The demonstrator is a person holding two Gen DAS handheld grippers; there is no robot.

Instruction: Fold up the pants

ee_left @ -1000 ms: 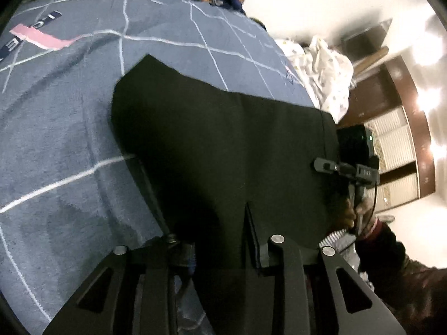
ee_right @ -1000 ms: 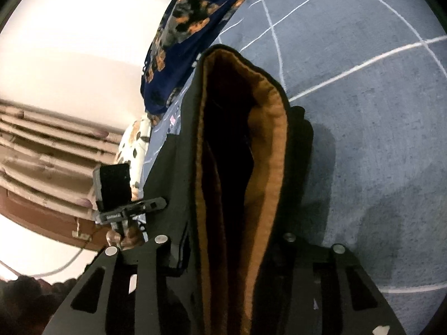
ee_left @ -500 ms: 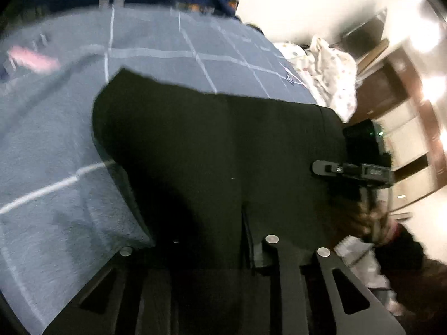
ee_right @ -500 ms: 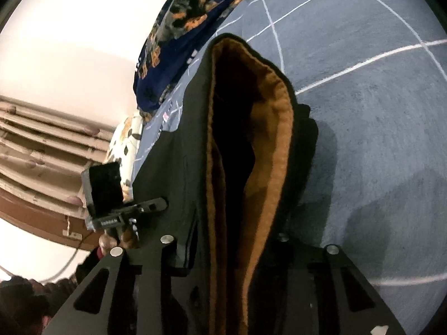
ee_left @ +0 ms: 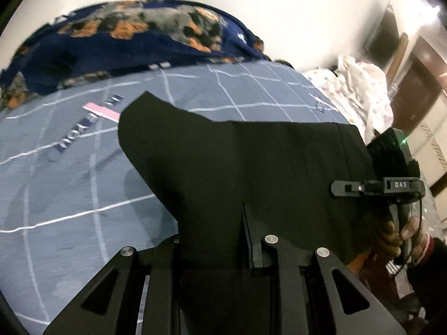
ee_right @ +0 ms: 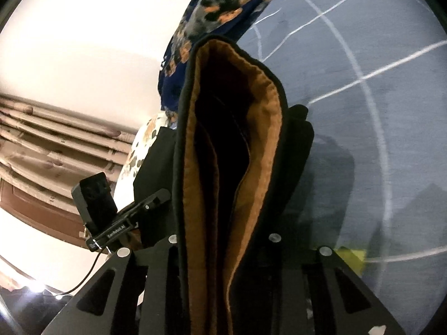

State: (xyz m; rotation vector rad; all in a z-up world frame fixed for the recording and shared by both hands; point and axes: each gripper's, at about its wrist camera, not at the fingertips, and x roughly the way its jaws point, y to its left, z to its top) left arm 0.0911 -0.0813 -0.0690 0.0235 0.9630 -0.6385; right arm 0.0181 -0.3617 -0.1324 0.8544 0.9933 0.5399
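The black pants (ee_left: 251, 167) are held up over the grey bedspread (ee_left: 69, 181). Their cloth is pinched by the closing left gripper (ee_left: 218, 248). Their brown-lined waistband (ee_right: 223, 167) is clamped by the closing right gripper (ee_right: 223, 251).

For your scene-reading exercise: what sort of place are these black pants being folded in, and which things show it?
Probably a bedroom: the pants lie on a grey checked bedspread, a navy floral blanket is bunched behind, and wooden wardrobe doors stand to the side.
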